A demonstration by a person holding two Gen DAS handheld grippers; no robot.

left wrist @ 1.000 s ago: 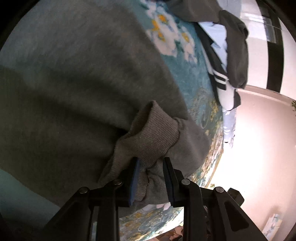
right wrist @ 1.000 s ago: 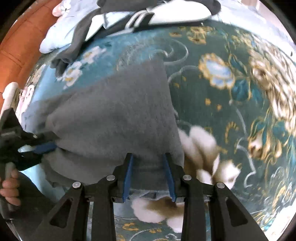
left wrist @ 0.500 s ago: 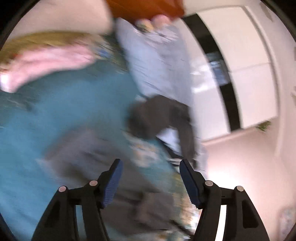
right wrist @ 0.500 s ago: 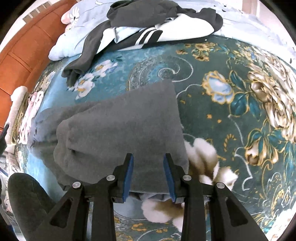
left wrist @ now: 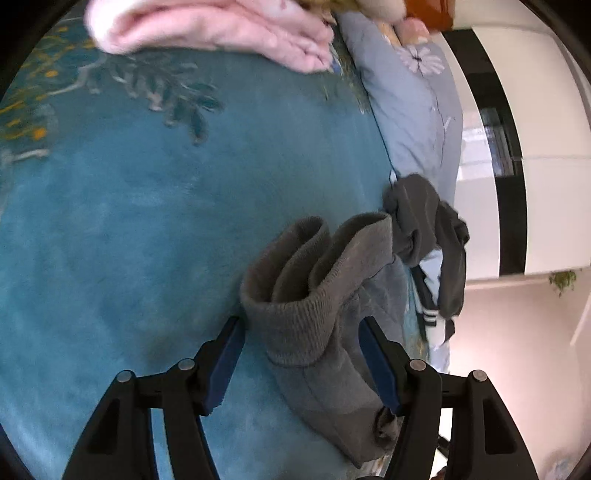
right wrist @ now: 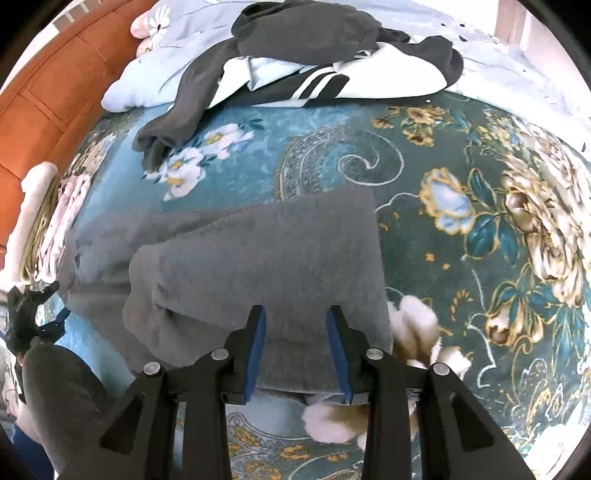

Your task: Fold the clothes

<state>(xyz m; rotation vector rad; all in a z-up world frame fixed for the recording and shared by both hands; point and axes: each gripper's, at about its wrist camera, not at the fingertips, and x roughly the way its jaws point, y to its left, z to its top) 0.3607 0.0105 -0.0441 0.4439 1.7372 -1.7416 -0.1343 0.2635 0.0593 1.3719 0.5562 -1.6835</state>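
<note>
A grey sweatshirt lies partly folded on the teal floral blanket. In the left wrist view its ribbed cuffs stand bunched up just ahead of my left gripper, which is open, one finger on each side of the cuffs. My right gripper is open with its fingers over the near edge of the sweatshirt, gripping nothing. The left gripper also shows at the far left of the right wrist view.
A heap of dark grey and black-and-white clothes lies at the far side on a pale blue duvet. Folded pink clothes lie beyond the left gripper. An orange headboard runs along the left.
My left gripper let go of the ribbed cuff, opened wide and swung round to face the bunched cuffs. My right gripper opened a little and the sweatshirt now lies flatter.
</note>
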